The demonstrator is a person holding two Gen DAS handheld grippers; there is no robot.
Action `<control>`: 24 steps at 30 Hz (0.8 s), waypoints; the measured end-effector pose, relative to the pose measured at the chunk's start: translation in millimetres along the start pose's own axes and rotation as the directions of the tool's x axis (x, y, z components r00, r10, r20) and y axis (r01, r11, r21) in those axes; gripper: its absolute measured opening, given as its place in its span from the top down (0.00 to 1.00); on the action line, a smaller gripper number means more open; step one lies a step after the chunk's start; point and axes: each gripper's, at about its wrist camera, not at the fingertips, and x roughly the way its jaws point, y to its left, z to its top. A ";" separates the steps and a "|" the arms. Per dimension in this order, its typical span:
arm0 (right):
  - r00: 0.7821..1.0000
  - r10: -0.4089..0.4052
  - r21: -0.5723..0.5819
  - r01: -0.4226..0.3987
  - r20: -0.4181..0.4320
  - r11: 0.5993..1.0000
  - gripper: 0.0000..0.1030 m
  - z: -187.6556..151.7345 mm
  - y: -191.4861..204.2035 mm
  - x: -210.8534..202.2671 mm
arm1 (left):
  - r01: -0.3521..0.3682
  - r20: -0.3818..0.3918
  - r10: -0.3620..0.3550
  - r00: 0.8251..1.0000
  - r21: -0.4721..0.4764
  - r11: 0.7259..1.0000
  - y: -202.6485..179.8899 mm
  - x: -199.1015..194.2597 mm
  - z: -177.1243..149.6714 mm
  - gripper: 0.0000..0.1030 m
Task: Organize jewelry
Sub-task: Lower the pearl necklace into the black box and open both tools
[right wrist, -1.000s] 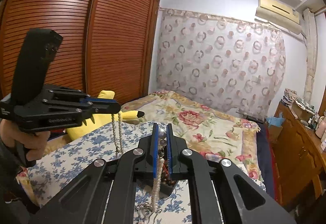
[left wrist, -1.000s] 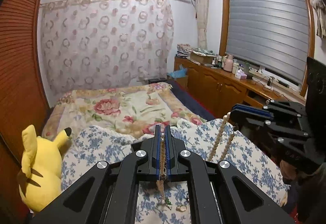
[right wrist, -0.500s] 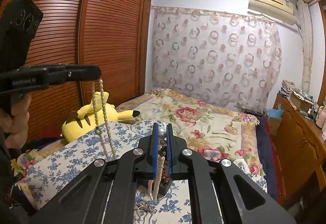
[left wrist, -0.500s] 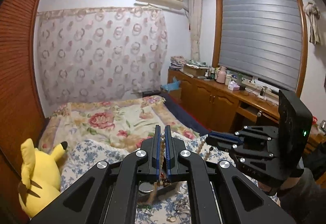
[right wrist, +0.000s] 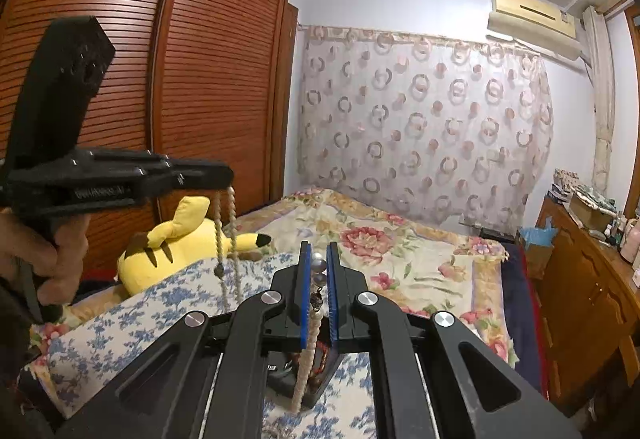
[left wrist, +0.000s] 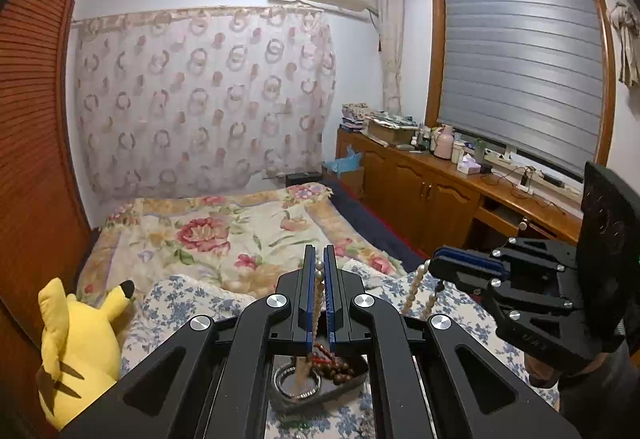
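Both tools, left (left wrist: 319,271) and right (right wrist: 319,267), level, pinching pearl necklace (right wrist: 307,351).

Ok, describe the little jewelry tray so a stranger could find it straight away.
On the bed, look at the blue-flowered quilt at the near end, right of the yellow plush toy. The small dark tray sits there under the left gripper, which pinches a pearl necklace. It alone holds a silver bangle and brown beads.

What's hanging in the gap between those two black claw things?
A pearl necklace: each end is pinched in one gripper, left gripper and right gripper, and the strands droop toward the dark jewelry tray on the bed. Both wrist views show it.
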 end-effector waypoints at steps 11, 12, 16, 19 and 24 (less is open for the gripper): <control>0.999 0.029 -0.017 -0.029 -0.017 0.999 0.92 8.5 -21.0 64.7 | -0.035 -0.110 0.031 0.993 -0.038 0.999 32.9 76.6 -23.5 0.97; 0.999 0.030 -0.017 -0.031 -0.023 0.999 0.92 7.0 -23.0 71.1 | -0.036 -0.127 0.031 0.991 -0.041 0.998 36.5 84.3 -29.3 0.97; 0.998 0.035 -0.013 -0.035 -0.058 0.999 0.92 -3.3 -28.7 93.9 | -0.044 -0.171 0.035 0.985 -0.054 0.998 48.2 105.3 -47.0 0.97; 0.994 0.041 -0.008 -0.042 -0.100 0.999 0.92 -17.2 -29.9 113.1 | -0.049 -0.199 0.035 0.979 -0.062 0.997 54.8 117.4 -57.6 0.97; 0.983 0.052 -0.005 -0.054 -0.178 0.999 0.92 -40.6 -25.1 140.5 | -0.044 -0.223 0.027 0.974 -0.073 0.996 60.1 127.4 -67.4 0.96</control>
